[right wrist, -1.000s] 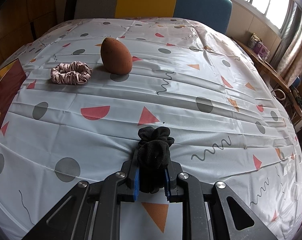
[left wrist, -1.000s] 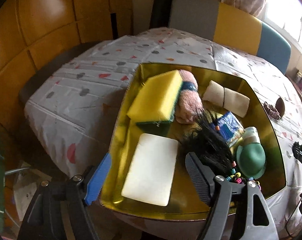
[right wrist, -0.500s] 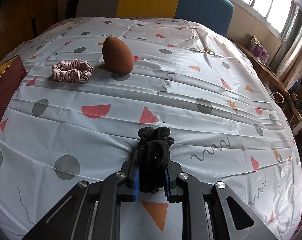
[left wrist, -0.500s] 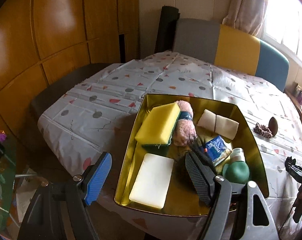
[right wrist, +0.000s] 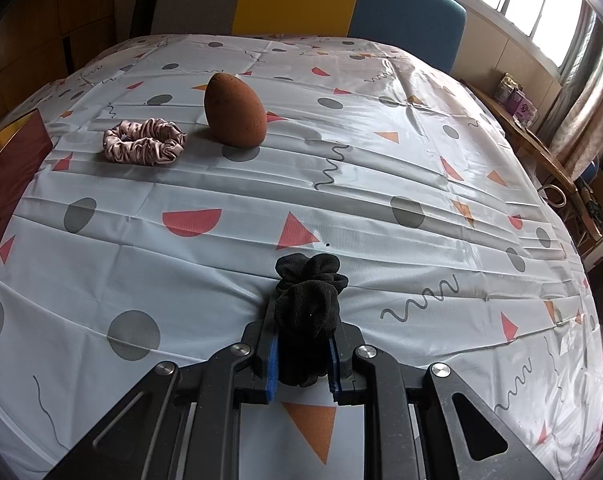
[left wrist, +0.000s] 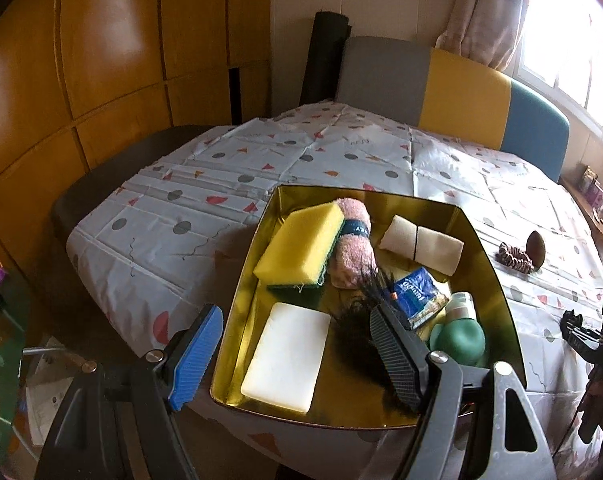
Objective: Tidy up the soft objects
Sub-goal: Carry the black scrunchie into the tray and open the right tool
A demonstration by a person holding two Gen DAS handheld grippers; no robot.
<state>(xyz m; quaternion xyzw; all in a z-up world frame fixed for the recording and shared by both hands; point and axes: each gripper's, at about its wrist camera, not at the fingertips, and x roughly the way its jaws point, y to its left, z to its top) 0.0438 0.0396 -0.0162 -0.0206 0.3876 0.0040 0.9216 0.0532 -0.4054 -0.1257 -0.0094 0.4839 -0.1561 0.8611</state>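
Note:
My right gripper (right wrist: 303, 340) is shut on a black scrunchie (right wrist: 307, 304) and holds it just above the tablecloth. A pink scrunchie (right wrist: 143, 147) and a brown egg-shaped sponge (right wrist: 235, 110) lie farther off on the cloth. My left gripper (left wrist: 297, 344) is open and empty, above the near edge of a gold tray (left wrist: 497, 280). The tray holds a yellow sponge (left wrist: 299, 250), a white sponge (left wrist: 287, 354), a pink rolled towel (left wrist: 351, 254), a beige roll (left wrist: 421, 244), a black hairy thing (left wrist: 357, 328), a blue packet (left wrist: 415, 298) and a green item (left wrist: 457, 340).
The table wears a white patterned cloth (right wrist: 381, 184). The tray's dark red side (right wrist: 5, 184) shows at the left of the right wrist view. A grey, yellow and blue bench back (left wrist: 461, 92) stands behind the table. Wooden panels (left wrist: 101, 60) are at the left. The right gripper's body (left wrist: 597, 336) shows at the right edge.
My left gripper has risen and pulled back from the tray, so more of the table and room shows. My right gripper has lifted slightly with the black scrunchie still held.

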